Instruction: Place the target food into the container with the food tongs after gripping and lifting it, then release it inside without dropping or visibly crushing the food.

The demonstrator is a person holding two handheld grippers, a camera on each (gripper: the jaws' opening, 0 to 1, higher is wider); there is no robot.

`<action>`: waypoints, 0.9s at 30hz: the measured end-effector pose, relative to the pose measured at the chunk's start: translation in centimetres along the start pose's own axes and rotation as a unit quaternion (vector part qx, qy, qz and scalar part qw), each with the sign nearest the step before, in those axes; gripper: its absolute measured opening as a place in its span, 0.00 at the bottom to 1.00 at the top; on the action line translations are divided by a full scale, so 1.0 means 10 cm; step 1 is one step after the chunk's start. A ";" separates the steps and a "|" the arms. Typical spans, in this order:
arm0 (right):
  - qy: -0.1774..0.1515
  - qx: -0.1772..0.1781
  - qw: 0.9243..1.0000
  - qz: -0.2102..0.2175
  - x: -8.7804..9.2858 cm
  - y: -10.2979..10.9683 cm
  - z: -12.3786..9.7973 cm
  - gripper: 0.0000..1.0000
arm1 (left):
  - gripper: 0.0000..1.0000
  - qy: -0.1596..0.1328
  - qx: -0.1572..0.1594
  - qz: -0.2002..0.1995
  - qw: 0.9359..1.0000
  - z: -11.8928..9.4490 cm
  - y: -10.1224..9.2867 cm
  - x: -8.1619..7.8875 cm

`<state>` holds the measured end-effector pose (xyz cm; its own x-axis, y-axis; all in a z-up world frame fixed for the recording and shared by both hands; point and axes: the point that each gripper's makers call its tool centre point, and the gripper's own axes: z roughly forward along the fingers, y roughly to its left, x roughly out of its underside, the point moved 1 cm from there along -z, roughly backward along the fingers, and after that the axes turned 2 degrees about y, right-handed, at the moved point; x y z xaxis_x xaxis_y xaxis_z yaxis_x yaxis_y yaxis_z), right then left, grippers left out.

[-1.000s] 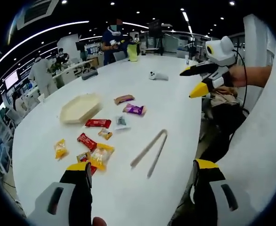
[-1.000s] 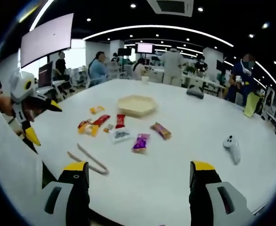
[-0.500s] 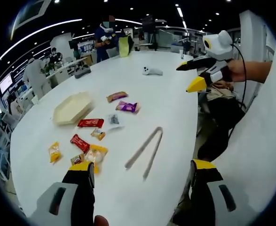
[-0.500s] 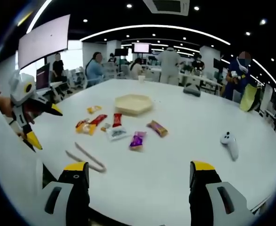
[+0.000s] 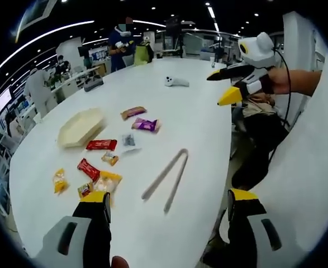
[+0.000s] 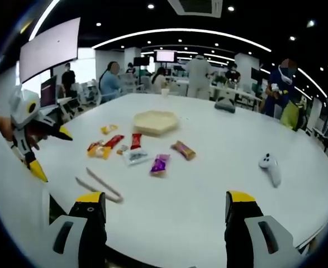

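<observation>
Snacks (image 5: 99, 162): lying scattered on the white table (image 5: 197, 111), from the yellow packets at the near left to the brown and purple wrappers further along; not telling from the task sentence which one is the target.
Container (image 5: 81, 127): sitting empty and pale beyond the red wrappers, just past the cluster, open side up.
Tongs (image 5: 166, 180): lying flat on the table right of the snacks, arms spread in a narrow V, untouched, joined end pointing toward the far edge.
Left gripper (image 5: 166, 223): hovering above the near table edge, jaws standing wide apart, holding nothing.
Right gripper (image 5: 231, 86): hanging over the far right edge, yellow-tipped jaws parted, carrying nothing; also standing wide in the right gripper view (image 6: 166, 223).
Step in hand: judging it as reaching for the tongs.
Doing it well: coming down over the mid-length of both arms, closing squarely enough for squeezing later, keeping the open tips aimed at the snacks.
</observation>
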<state>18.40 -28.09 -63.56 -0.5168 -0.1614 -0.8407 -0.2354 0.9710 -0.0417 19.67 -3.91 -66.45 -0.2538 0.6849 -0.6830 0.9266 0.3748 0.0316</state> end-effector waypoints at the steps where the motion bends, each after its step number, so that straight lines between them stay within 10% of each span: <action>1: -0.001 0.001 1.000 0.001 0.00 0.00 0.00 0.89 | 0.87 0.002 0.000 0.003 1.000 0.00 0.00 0.00; 27: 0.006 0.013 1.000 0.007 0.10 -0.03 -0.07 0.89 | 0.99 -0.010 -0.005 -0.013 1.000 0.11 0.00 0.04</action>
<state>17.38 -28.64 -64.06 -0.5304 -0.1508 -0.8342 -0.2070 0.9773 -0.0451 19.85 -4.32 -67.55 -0.2718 0.6627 -0.6978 0.9172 0.3979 0.0207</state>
